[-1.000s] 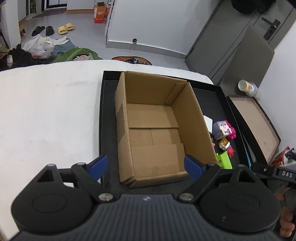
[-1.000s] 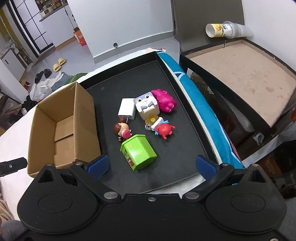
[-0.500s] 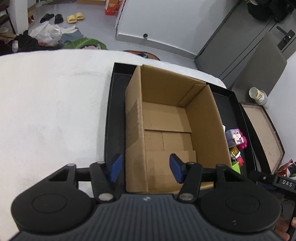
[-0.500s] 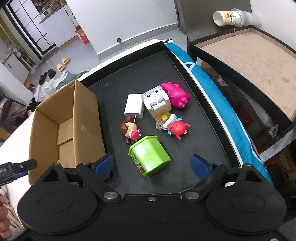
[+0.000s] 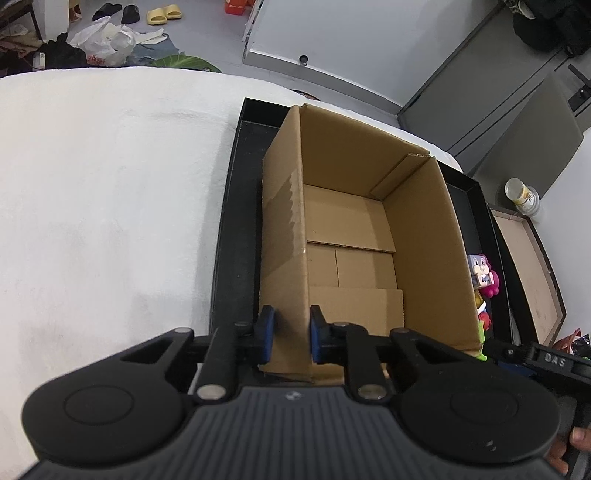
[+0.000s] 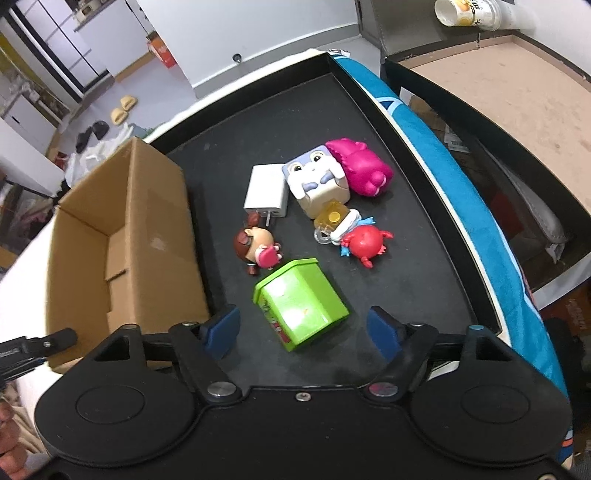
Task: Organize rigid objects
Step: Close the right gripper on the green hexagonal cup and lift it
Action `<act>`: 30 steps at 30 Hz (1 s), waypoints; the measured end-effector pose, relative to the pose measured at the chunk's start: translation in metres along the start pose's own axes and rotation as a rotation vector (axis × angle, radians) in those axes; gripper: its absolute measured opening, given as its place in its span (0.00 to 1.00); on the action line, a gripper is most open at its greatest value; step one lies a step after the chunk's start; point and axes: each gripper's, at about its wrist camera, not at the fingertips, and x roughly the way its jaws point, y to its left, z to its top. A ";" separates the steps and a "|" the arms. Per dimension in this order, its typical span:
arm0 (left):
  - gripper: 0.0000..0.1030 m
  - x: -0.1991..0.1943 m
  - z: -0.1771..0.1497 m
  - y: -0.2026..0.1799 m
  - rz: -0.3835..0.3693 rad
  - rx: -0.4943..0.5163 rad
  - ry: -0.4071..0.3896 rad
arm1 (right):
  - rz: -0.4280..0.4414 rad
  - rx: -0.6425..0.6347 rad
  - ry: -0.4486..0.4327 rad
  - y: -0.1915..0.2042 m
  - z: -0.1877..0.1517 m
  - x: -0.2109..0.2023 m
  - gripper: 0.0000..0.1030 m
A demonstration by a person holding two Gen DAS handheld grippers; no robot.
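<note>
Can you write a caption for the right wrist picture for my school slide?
Right gripper, jaws closing, around a green box beside toys on a black tray.

The cardboard box (image 5: 369,236) right wall hides most of the toys (image 5: 482,280) in the left wrist view; only a narrow strip shows. Print on the green box (image 6: 301,302) side is too blurred to read. The paper cup (image 6: 476,14) is cut off at the top edge
</note>
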 end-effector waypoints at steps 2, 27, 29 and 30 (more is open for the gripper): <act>0.18 -0.001 -0.001 0.000 -0.002 0.012 0.000 | -0.013 0.004 0.007 -0.002 0.001 0.004 0.70; 0.17 -0.011 -0.012 -0.012 0.028 0.095 0.094 | -0.041 0.016 0.073 0.005 -0.002 0.046 0.63; 0.17 -0.011 -0.012 -0.011 0.030 0.093 0.093 | -0.037 0.030 0.072 0.003 -0.002 0.048 0.62; 0.17 -0.012 -0.011 -0.010 0.028 0.090 0.090 | -0.038 0.030 0.063 0.003 -0.001 0.047 0.62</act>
